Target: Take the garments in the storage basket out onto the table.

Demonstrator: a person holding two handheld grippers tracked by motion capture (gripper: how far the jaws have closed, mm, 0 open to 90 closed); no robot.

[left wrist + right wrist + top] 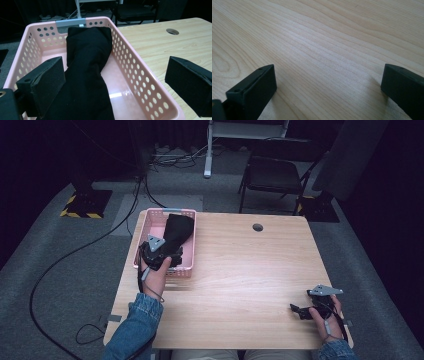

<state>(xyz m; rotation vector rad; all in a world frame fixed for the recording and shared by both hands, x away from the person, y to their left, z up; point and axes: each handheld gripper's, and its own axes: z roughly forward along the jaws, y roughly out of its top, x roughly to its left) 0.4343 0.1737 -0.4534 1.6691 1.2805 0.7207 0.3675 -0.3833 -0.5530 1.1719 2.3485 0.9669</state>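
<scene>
A pink perforated basket (152,222) (130,62) stands at the table's far left. A black cloth (177,232) (87,72) lies lengthwise in it, one end draped over the far rim. My left gripper (162,257) (115,82) hovers over the basket's near end, open, its jaws spread wide to either side of the cloth without clamping it. My right gripper (297,311) (329,87) rests low over the bare wooden table (240,270) (324,45) near the front right corner, open with nothing between its jaws.
A round cable hole (257,227) (172,31) sits near the table's far edge. Beyond the table stand a black folding chair (275,172), a white desk leg (207,150) and cables on the grey floor (65,265).
</scene>
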